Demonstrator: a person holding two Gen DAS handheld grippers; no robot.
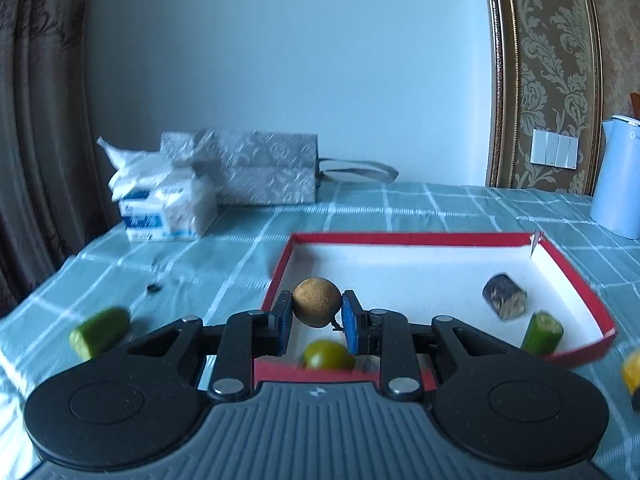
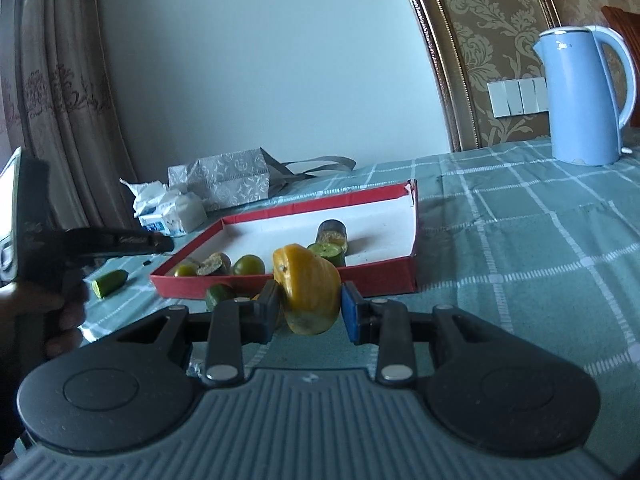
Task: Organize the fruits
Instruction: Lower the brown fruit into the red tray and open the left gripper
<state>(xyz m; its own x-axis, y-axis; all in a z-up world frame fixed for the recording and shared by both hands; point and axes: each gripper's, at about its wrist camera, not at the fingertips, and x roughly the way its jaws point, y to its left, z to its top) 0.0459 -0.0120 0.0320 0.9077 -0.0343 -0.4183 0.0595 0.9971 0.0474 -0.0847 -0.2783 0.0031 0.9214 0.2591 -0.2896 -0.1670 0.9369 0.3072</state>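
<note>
My left gripper [image 1: 317,316] is shut on a round brown fruit [image 1: 316,304], held over the near left corner of the red tray [image 1: 400,239]. A green round fruit [image 1: 328,355], a dark cylinder piece [image 1: 505,295] and a green cucumber piece [image 1: 542,332] lie inside the tray. In the right wrist view my right gripper [image 2: 310,306] is shut on a yellow fruit piece [image 2: 306,292], in front of the tray's near wall [image 2: 360,280]. Another cucumber piece [image 2: 110,282] and a green fruit [image 2: 218,295] lie on the cloth outside the tray.
A blue kettle [image 2: 580,96] stands at the back right on the checked tablecloth [image 2: 520,240]. A tissue pack [image 1: 160,204] and a grey bag [image 1: 256,168] sit at the back left by the wall. A hand [image 2: 60,308] holds the left tool at the left edge.
</note>
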